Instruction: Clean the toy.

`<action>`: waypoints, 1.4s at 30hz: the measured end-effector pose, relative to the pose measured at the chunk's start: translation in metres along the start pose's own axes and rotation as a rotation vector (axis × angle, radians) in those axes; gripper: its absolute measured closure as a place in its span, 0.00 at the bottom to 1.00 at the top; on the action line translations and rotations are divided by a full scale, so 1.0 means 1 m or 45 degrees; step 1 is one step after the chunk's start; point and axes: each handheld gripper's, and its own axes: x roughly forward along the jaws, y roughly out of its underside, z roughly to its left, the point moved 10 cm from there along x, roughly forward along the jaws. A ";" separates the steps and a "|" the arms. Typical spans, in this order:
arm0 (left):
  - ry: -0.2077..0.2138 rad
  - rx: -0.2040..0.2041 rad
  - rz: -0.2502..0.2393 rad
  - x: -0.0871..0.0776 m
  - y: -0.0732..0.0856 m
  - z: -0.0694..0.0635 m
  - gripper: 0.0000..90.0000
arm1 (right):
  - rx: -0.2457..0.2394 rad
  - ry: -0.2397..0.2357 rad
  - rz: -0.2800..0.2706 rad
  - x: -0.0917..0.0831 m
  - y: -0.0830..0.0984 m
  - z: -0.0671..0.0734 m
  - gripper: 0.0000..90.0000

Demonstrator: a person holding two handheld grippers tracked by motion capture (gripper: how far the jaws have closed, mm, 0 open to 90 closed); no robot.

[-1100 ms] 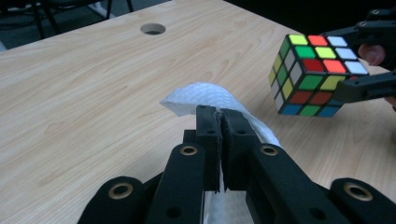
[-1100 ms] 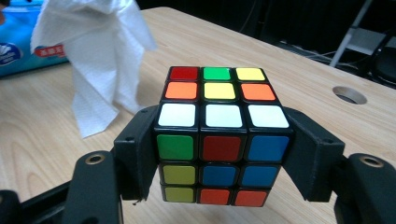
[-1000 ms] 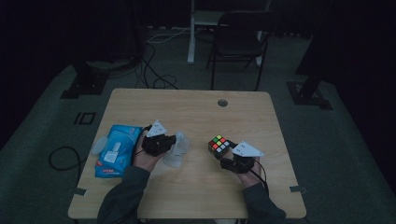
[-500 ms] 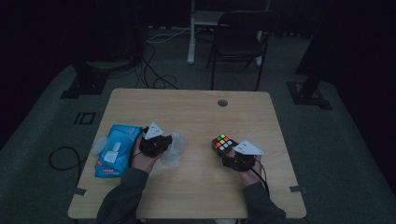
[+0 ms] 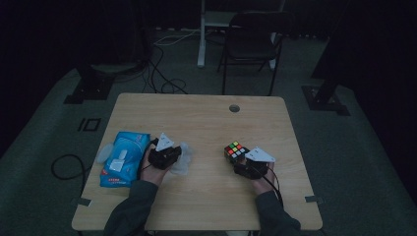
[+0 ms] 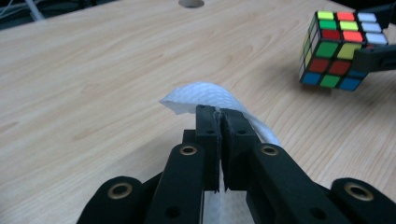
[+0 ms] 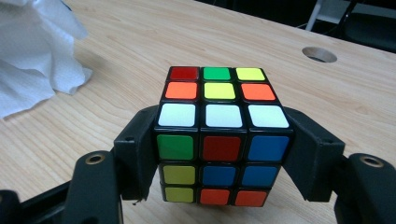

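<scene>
a dim recording studio or lab. a lone wooden table [image 5: 206,123] stands on grey carpet, ringed by black stand bases [image 5: 91,88], loose cables [image 5: 162,78] and a folding chair [image 5: 251,44].

A wooden table [image 5: 206,123] carries a blue wipe packet [image 5: 123,158] at nine o'clock. The left gripper [image 5: 164,156], beside it, pinches a white wipe [image 5: 183,158]. At three o'clock, the right gripper [image 5: 250,166] clamps a colourful cube [image 5: 236,150].
</scene>
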 end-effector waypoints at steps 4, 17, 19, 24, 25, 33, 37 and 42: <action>-0.003 -0.011 0.015 0.004 0.007 0.000 0.97 | -0.008 -0.009 0.011 0.001 0.001 0.002 0.39; -0.004 -0.049 0.044 0.013 0.024 -0.001 0.96 | -0.009 0.011 0.045 0.007 0.009 -0.001 0.39; -0.006 -0.054 0.050 0.013 0.027 0.000 0.96 | -0.005 0.012 0.051 0.008 0.010 -0.001 0.39; -0.004 -0.069 0.060 0.015 0.033 0.000 0.94 | -0.001 0.014 0.063 0.010 0.012 0.000 0.39; -0.003 -0.071 0.060 0.015 0.034 0.000 0.93 | -0.001 0.013 0.062 0.010 0.012 0.001 0.39; 0.022 -0.092 0.068 0.017 0.039 -0.003 0.81 | 0.042 0.001 0.083 0.011 0.015 -0.001 0.36; 0.031 -0.111 0.061 0.016 0.039 -0.004 0.74 | 0.043 -0.006 0.074 0.011 0.014 0.000 0.25; 0.030 -0.129 0.027 0.011 0.035 -0.003 0.63 | 0.057 -0.022 0.063 0.010 0.011 0.002 0.15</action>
